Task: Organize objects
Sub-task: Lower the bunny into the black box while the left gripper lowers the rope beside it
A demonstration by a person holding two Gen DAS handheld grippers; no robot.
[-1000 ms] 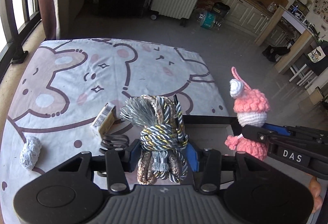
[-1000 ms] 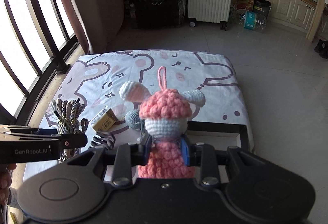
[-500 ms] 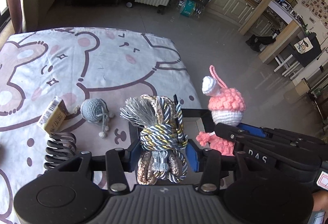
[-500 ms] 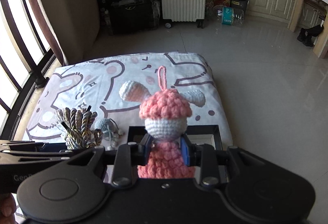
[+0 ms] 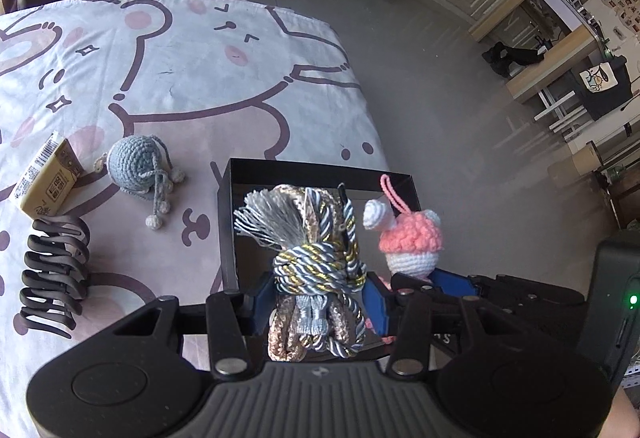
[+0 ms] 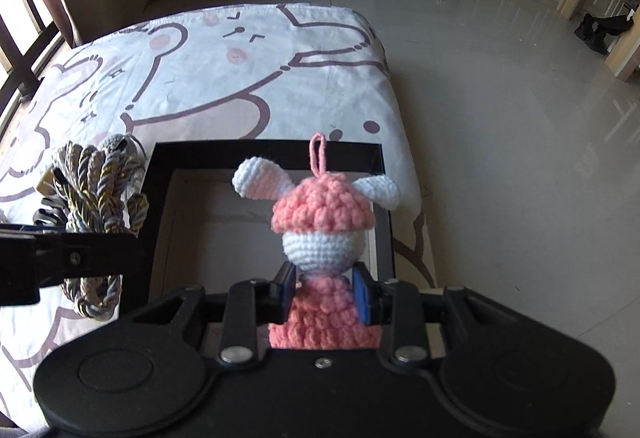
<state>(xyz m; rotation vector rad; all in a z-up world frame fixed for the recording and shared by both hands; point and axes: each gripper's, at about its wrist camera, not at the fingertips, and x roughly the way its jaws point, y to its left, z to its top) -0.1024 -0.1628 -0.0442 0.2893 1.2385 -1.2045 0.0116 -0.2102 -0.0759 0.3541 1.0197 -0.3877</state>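
Note:
My left gripper [image 5: 318, 298] is shut on a knotted bundle of grey and gold cord [image 5: 316, 262] and holds it above the black box [image 5: 240, 173]. My right gripper [image 6: 324, 292] is shut on a pink and white crochet doll [image 6: 320, 213] and holds it above the same box [image 6: 264, 149], near its right side. The doll [image 5: 408, 242] also shows in the left wrist view, to the right of the cord. The cord bundle [image 6: 96, 181] shows at the left in the right wrist view, over the box's left wall.
On the bear-print cloth [image 5: 180, 49] left of the box lie a grey crochet ball [image 5: 136, 161], a small yellow carton [image 5: 46, 181] and a dark hair claw [image 5: 54, 278]. The table's right edge drops to the tiled floor [image 6: 520, 97].
Both grippers have moved right and forward with their loads, from beside the box to above it. The box now sits directly under the cord and the doll.

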